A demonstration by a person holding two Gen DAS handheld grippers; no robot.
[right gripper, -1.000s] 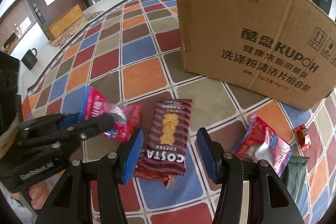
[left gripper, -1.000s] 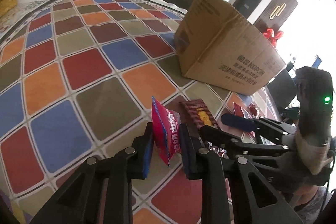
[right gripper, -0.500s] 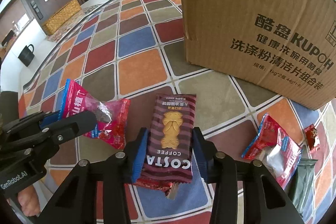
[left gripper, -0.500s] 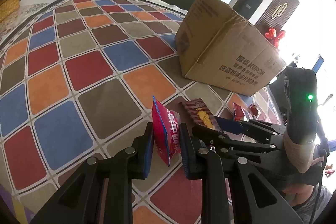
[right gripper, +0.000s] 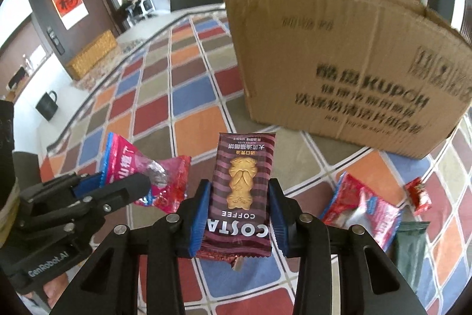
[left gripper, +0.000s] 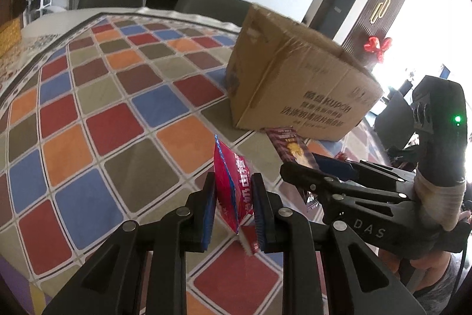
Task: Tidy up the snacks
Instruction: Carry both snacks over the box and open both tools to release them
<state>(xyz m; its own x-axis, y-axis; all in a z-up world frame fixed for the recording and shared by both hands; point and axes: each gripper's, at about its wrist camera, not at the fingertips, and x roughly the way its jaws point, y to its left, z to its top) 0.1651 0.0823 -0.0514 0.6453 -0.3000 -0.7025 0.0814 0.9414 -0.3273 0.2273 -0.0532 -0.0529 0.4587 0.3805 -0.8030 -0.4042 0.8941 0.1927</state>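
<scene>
Compared with the view a second earlier, when the right claw [right gripper: 239, 214] stood spread around the brown striped biscuit packet [right gripper: 240, 191] lying flat on the table [right gripper: 194, 129], its blue pads now pinch that packet by its two long edges, and the packet's far end stands clear of the cloth, tilted toward the cardboard box [right gripper: 339, 64]. Left claw [left gripper: 233, 202], as before, is pressed onto a pink snack bag [left gripper: 233, 185], gripped edge-on so that the bag stands upright between the pads; in the right wrist view the same bag [right gripper: 141, 167] shows crumpled and clamped near its middle, with the left claw [right gripper: 118, 185] just to the left of the brown packet. Both claws are side by side, near each other but apart, in front of the box, which stands on the checked tablecloth of red, blue, orange and olive squares. To the right of the brown packet, still lying on the table, are a red and white snack bag [right gripper: 365, 208], a small red wrapper [right gripper: 417, 194] and a dark green packet [right gripper: 411, 250], the green one partly under the edge of the red and white bag. A person's hand [left gripper: 419, 267] holds the handle of the right claw, seen low at the right of the left wrist view.
</scene>
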